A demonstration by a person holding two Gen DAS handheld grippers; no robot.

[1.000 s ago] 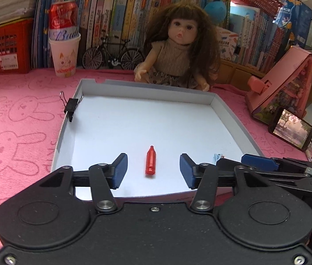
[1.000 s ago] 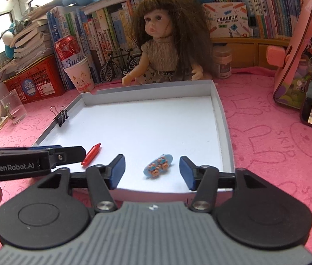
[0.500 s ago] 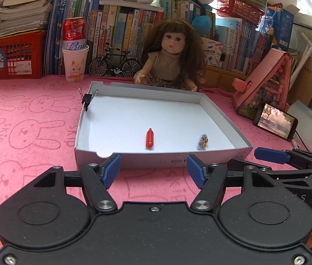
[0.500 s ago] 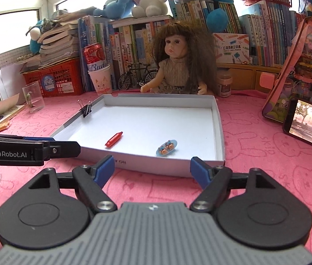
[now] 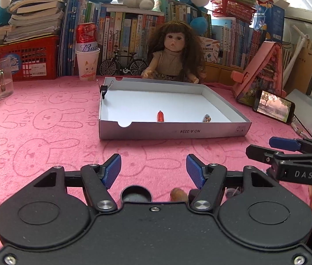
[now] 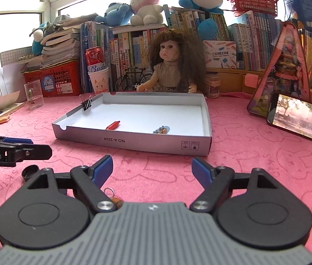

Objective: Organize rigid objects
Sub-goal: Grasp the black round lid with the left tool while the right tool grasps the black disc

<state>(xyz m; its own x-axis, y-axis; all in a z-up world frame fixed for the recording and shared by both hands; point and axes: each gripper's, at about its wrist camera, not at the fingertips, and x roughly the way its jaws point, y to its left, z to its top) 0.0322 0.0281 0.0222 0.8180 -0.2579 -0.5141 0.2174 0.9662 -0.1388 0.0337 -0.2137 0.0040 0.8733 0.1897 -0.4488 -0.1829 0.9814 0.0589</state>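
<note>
A shallow white box lies on the pink cloth. Inside it are a small red bottle-shaped piece and a tiny blue toy skateboard. A black binder clip grips its left wall. My left gripper hovers over the cloth in front of the box, jaws closing with nothing between them. My right gripper hovers beside it, jaws opening, also empty. Close under the grippers lie a black round cap and a small brown charm on a key ring.
A doll, a toy bicycle, a can in a paper cup and books stand behind the box. A glass mug is at the left. A phone leans on a pink toy house at the right.
Both grippers have pulled back from over the box to the cloth in front of it. Their jaws stand wider. The red piece and the skateboard stay in the box.
</note>
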